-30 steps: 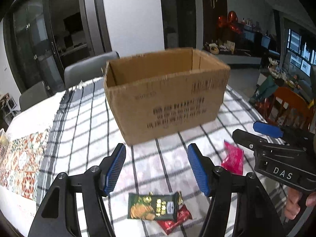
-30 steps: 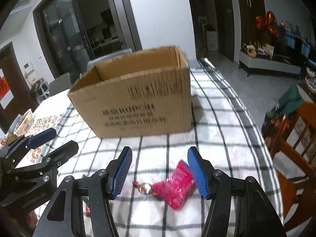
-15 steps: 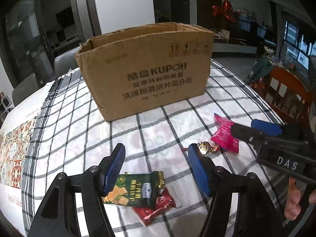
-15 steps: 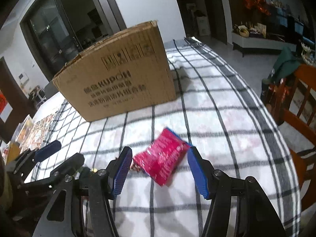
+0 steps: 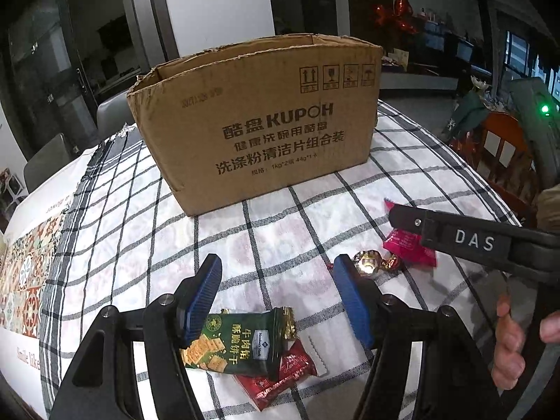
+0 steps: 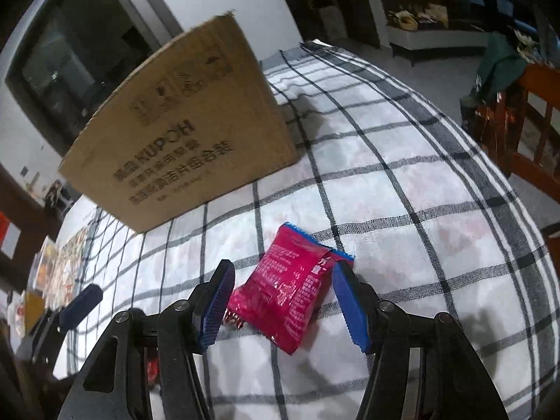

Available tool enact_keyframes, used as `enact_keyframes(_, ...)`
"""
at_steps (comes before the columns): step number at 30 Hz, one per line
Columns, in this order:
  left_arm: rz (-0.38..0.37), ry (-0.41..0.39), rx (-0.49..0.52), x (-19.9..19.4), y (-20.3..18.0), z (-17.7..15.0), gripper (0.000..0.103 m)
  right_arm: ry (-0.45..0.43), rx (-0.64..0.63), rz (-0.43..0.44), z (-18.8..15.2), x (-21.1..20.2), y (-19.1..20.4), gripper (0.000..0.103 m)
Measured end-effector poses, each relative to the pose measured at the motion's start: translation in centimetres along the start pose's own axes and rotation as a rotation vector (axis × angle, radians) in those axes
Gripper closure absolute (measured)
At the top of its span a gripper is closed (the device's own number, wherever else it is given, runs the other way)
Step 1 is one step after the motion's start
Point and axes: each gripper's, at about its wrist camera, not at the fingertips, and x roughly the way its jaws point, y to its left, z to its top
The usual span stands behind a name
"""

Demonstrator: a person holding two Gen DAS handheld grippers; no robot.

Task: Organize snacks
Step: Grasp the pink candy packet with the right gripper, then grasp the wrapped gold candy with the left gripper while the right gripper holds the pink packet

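Pink foil sits squarely between my right tongs [image 6: 281,301] now: a second ago the pink snack packet [image 6: 290,287] lay ahead of the pads, and I have dropped the tongs down and rolled them so the pads straddle it. The tongs stand about half apart and steady; the right pad looks at or very near the packet's near-right corner, the left pad is just clear, so nothing is clamped yet. I judge the next squeeze would take it, and the packet lies flat on the checked cloth of the bench [image 6: 402,210], near and right of the cardboard box [image 6: 182,136] where I reckon the snacks belong.

My left tongs [image 5: 278,299] have sunk too, bringing the green biscuit packet [image 5: 234,344] up under the left pad. They are likewise half apart, gripping nothing. The green packet lies on top of a red packet [image 5: 280,374], both short of the pads. A gold-wrapped candy [image 5: 367,262] lies just beyond the right pad.
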Motion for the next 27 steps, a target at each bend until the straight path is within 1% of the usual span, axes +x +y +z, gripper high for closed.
enact_keyframes(2, 0.001, -0.001, -0.001, 0.1, 0.1, 0.1, 0.038, 0.011, -0.003, -0.029, 0.0, 0.4, 0.1, 0.043)
enact_keyframes(6, 0.0, 0.005, 0.001, 0.5, 0.0, 0.1, 0.038, 0.04, -0.025, -0.04, -0.2, 1.2, 0.6, 0.045)
enact_keyframes(7, -0.001, 0.009, 0.001, 0.5, -0.1, 0.1, 0.038, 0.033, -0.038, -0.05, -0.3, 1.2, 0.7, 0.053)
enact_keyframes(9, -0.004, 0.013, 0.002, 0.6, -0.1, 0.0, 0.037, 0.033, -0.078, -0.065, -0.4, 1.2, 1.0, 0.056)
enact_keyframes(10, -0.003, 0.014, 0.003, 0.6, -0.1, 0.0, 0.037, 0.03, -0.087, -0.07, -0.5, 1.1, 1.1, 0.059)
enact_keyframes(13, -0.003, 0.018, 0.007, 0.4, -0.2, 0.0, 0.038, 0.019, -0.106, -0.076, -0.6, 0.6, 1.1, 0.06)
enact_keyframes(16, -0.008, 0.018, 0.013, 0.0, -0.4, 0.0, 0.038, -0.019, -0.144, -0.078, -0.9, -0.7, 1.2, 0.061)
enact_keyframes(19, -0.04, 0.027, 0.013, -0.5, -0.5, 0.2, 0.037, -0.049, -0.197, -0.069, -1.4, -2.4, 1.4, 0.061)
enact_keyframes(22, -0.087, 0.049, 0.032, -0.7, -0.9, 0.5, 0.037, -0.063, -0.225, -0.066, -1.6, -3.6, 1.4, 0.061)
enact_keyframes(24, -0.119, 0.067, 0.066, -0.5, -1.5, 0.7, 0.037, -0.071, -0.231, -0.055, -1.8, -4.1, 1.5, 0.061)
enact_keyframes(25, -0.139, 0.082, 0.103, -0.3, -1.9, 0.9, 0.037, -0.07, -0.231, -0.052, -1.9, -4.3, 1.4, 0.061)
enact_keyframes(27, -0.155, 0.086, 0.166, 0.0, -2.7, 1.3, 0.038, -0.064, -0.227, -0.049, -2.2, -4.5, 1.2, 0.061)
